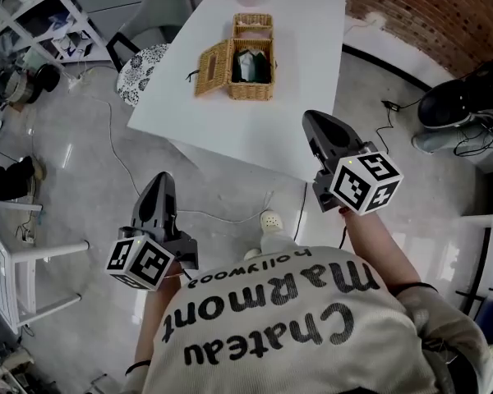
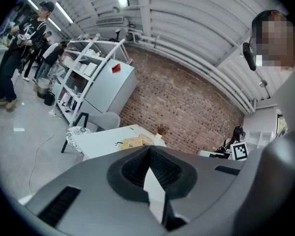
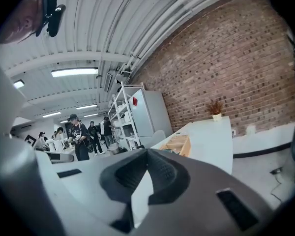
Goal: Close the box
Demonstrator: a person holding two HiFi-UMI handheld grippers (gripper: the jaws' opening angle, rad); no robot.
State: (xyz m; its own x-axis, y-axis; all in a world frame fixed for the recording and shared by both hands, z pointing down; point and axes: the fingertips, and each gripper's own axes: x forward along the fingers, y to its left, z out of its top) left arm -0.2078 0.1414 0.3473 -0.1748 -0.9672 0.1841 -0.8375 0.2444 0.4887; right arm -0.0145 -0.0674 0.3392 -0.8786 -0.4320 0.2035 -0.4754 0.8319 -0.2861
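My left gripper [image 1: 159, 180] and right gripper [image 1: 313, 121], jaws together and empty, hang well short of the open wicker box [image 1: 252, 79] on the white surface [image 1: 312, 31], which looks light, stiff and easily shoved, so I would nudge its lid flaps [image 1: 212, 69] shut by their free edges.

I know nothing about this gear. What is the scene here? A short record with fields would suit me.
Setting: white table, brick wall behind
Box: wicker box on the table, open
Lid flaps: both folded back
Contents: something dark, cannot tell what
Left gripper: jaws together, empty, apart from the box
Right gripper: jaws together, empty, apart from the box
Closing: not yet begun
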